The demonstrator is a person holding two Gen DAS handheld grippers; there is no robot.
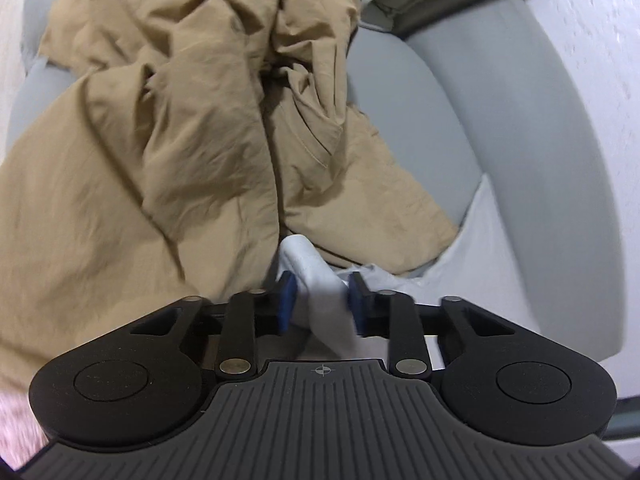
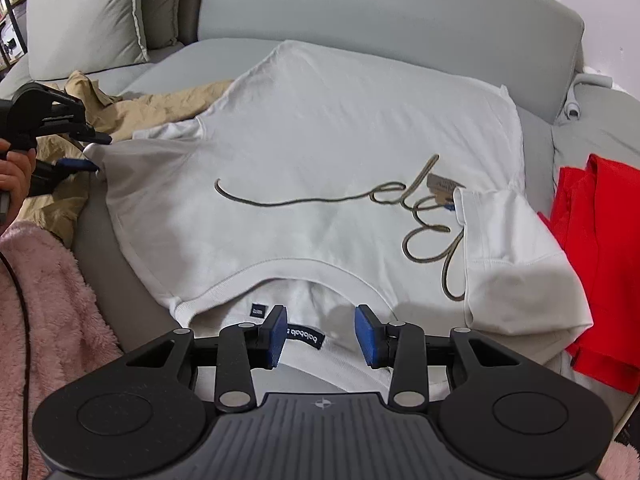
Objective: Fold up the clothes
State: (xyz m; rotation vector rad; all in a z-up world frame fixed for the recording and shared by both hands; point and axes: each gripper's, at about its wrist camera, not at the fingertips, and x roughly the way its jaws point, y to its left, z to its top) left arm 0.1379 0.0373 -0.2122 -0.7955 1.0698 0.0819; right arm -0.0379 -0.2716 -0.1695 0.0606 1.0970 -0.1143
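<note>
1. Right wrist view has the white T-shirt [image 2: 320, 152] spread front-up on the grey sofa [image 2: 380, 20], script lettering showing, collar and neck label nearest the camera at 6 o'clock.
2. One sleeve [image 2: 516, 248] is already turned in over the body at 4 o'clock. That looks like the first fold done.
3. Over at 9 o'clock the left gripper [image 2: 90, 152] has the opposite sleeve pinched and lifted off the cushion. I judge the second sleeve fold is under way, not finished.
4. Left wrist view confirms it: the blue pads [image 1: 286, 300] are clamped on a bunch of white cloth, with the shirt trailing away to 4 o'clock.
5. The right gripper [image 2: 321, 332] hangs over the collar with its jaws apart and nothing between them, ready but not gripping.
6. Left to do, by my reckoning: lay that sleeve in, then fold the body in half or thirds.
7. A red garment [image 2: 600, 240] lies at 3 o'clock, seemingly folded already.
8. The crumpled tan garment [image 1: 160, 120] sits heaped at 10 o'clock, clearly not yet folded.
9. Surface is soft grey upholstery, with a pale cushion [image 2: 88, 12] at 11 o'clock, a pink fleecy blanket [image 2: 52, 300] at 8 o'clock and a white wall [image 1: 580, 60] beyond.
</note>
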